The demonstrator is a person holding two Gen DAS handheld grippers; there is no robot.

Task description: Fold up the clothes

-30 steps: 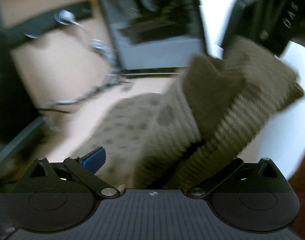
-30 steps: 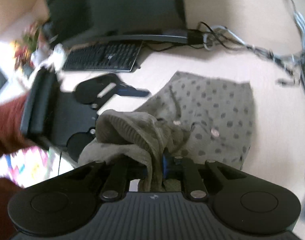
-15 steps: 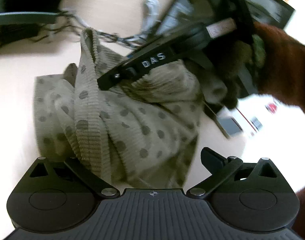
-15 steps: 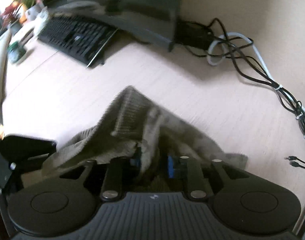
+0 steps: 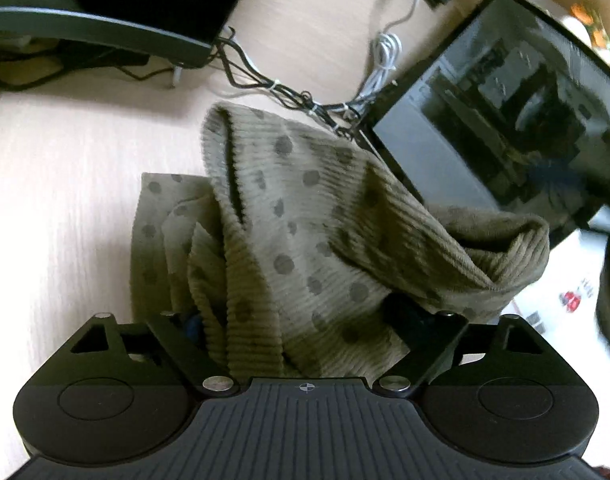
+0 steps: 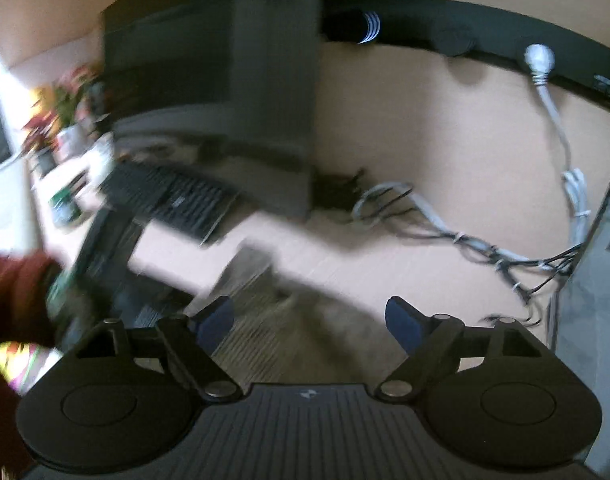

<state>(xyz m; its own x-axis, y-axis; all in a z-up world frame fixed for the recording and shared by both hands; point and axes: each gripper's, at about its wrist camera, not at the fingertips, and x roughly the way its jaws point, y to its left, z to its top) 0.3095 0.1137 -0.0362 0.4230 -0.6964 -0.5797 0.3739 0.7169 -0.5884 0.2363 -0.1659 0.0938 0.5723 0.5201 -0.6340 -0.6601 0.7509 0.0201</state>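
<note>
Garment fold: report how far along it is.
Done: the dotted garment lies on the desk with one layer turned over another, but bunched, its ribbed edge humped up.
In hand: nothing gripped. The right gripper has just been opening, jaws wide above blurred cloth; the left gripper has its jaws either side of the cloth, just narrowing.
Left: flatten and square the fold.

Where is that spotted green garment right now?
In the left wrist view the spotted garment lies bunched on the pale desk, in the middle, between the open left gripper fingers, just before the tangled cables and the monitor.
</note>
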